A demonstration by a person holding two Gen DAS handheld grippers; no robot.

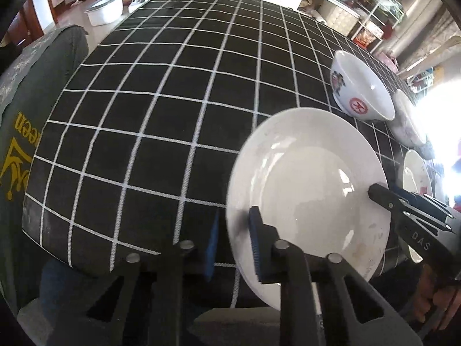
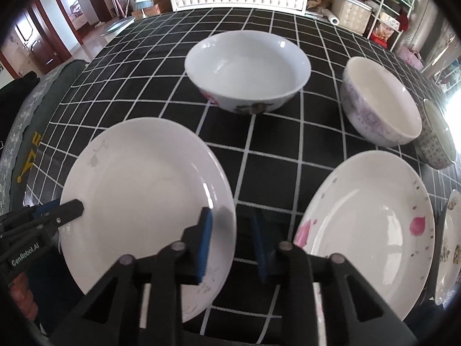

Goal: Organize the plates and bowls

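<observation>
A plain white plate [image 1: 305, 201] lies near the front edge of the black checked tablecloth [image 1: 173, 101]; it also shows in the right wrist view [image 2: 144, 196]. My left gripper [image 1: 233, 245] is open and straddles the plate's left rim, one blue pad over the plate, one outside it. My right gripper [image 2: 232, 245] is open and straddles the plate's right rim the same way. A pink-flowered plate [image 2: 371, 230] lies to the right. Behind stand a white bowl with a red mark [image 2: 247, 69], a lilac-patterned bowl [image 2: 380, 103] and a dotted bowl [image 2: 438, 135].
Another patterned plate [image 2: 449, 245] shows at the far right edge. A dark green jacket [image 1: 31, 109] hangs at the table's left end. A white tub [image 1: 105, 8] sits on the floor beyond. Shelves [image 2: 386, 20] stand behind the table.
</observation>
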